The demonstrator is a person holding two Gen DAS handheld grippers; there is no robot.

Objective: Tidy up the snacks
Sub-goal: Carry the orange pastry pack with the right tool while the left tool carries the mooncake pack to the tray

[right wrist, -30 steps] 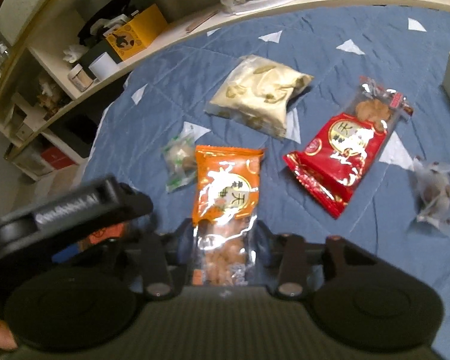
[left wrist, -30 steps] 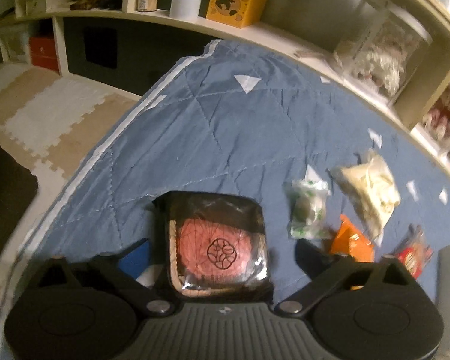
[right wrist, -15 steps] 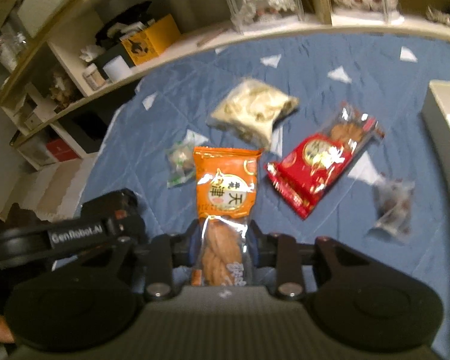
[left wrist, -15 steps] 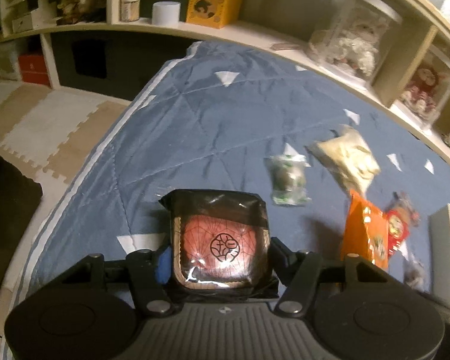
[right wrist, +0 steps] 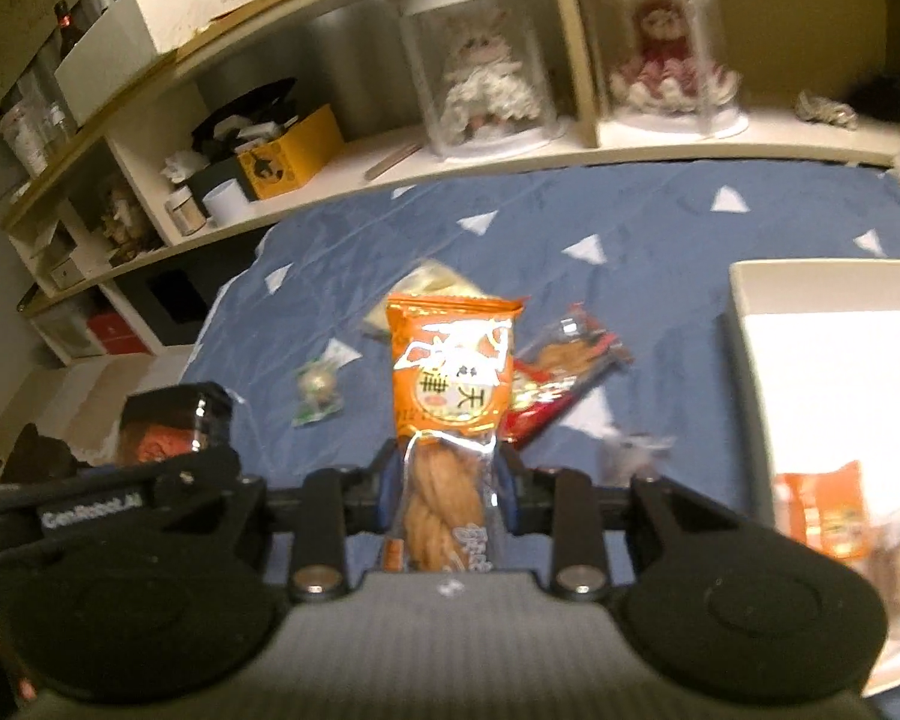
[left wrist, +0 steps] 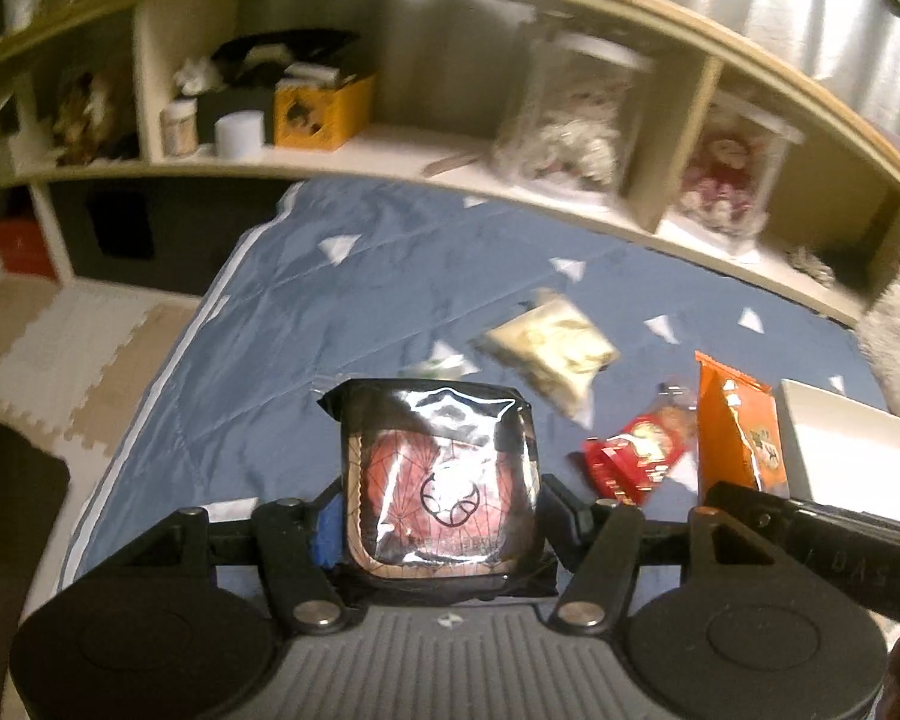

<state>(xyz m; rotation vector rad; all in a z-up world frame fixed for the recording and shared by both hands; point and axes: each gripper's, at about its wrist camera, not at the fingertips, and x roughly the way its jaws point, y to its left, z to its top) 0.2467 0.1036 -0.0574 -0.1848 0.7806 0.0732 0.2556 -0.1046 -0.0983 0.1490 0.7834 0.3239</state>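
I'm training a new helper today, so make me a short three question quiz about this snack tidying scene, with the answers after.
1. True or false: the left claw is shut on a black-wrapped pastry.
2. Which snack does the right claw hold?
A. orange twist-snack packet
B. red packet
C. small green-wrapped sweet
3. Fill in: the white box on the blue quilt already holds another ______ packet.

Key: 1 true; 2 A; 3 orange.
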